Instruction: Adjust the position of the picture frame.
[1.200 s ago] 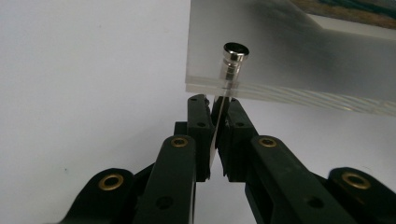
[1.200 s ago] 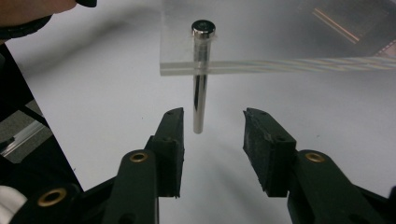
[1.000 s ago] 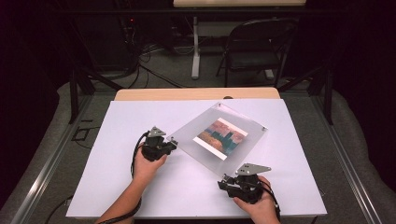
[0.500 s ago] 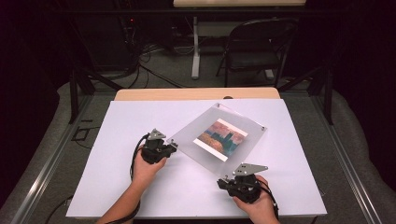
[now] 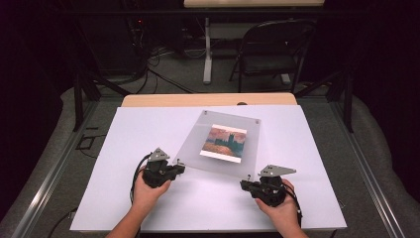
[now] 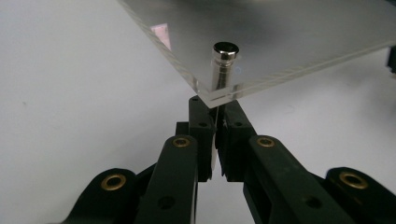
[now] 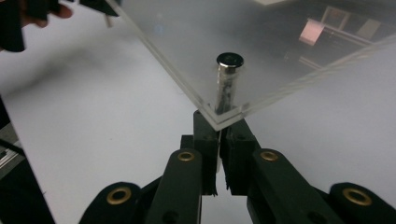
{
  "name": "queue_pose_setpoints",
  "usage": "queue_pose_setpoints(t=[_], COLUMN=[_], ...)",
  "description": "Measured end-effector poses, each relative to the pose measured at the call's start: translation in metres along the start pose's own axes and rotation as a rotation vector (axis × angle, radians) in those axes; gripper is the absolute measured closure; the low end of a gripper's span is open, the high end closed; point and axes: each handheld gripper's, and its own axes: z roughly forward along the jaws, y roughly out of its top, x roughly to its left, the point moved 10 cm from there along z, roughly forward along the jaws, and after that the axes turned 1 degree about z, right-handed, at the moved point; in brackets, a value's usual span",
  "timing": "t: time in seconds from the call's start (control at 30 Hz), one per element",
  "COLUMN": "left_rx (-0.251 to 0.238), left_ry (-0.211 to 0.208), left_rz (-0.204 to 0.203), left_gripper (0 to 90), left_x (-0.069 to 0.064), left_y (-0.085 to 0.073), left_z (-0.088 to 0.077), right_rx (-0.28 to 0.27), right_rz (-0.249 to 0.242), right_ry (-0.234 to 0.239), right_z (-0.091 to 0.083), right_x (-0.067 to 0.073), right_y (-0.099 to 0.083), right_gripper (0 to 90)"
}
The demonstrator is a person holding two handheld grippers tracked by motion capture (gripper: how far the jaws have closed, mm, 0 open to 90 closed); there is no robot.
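Here, clear acrylic picture frame (image 5: 225,144) at frame centre, tilted diamond-wise — left gripper (image 5: 179,167) clenched beneath its lower-left corner, right gripper (image 5: 245,185) likewise beneath its lower-right corner, pinching the standoff bolts' (image 6: 223,65) lower ends.

Right gripper (image 7: 218,133) jaws pressed nearly together at 6 o'clock, clamped on the near corner of the clear acrylic panel (image 7: 261,46). Metal standoff pin (image 7: 228,79) stands upright through that corner, at centre. Panel spreads toward 12 and 2 over the white table (image 7: 93,116). Other hand (image 7: 44,14) with its gripper at 10 o'clock
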Motion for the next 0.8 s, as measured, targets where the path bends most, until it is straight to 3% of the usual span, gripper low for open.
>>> queue_pose_setpoints(t=[0.17, 0.33, 0.6, 0.8], left_rx=[0.003, 0.005, -0.016, -0.028], left_ry=[-0.036, -0.043, 0.023, 0.039], left_rz=[-0.008, -0.007, -0.052, -0.077], left_gripper=[85.4, 85.4, 85.3, 85.3], left_x=[-0.022, -0.032, -0.01, 0.002], left_y=[-0.01, -0.013, -0.01, 0.002], left_z=[-0.005, -0.008, -0.009, -0.004], right_rx=[-0.007, -0.014, -0.006, -0.007], right_rz=[0.01, 0.019, -0.015, 0.012], right_ry=[-0.051, -0.078, -0.058, -0.078], right_z=[-0.003, -0.004, 0.009, 0.018], right_x=[-0.018, -0.029, -0.022, -0.029], right_y=[0.004, 0.007, 0.014, 0.028], right_gripper=[85.7, 85.6, 85.7, 85.6])
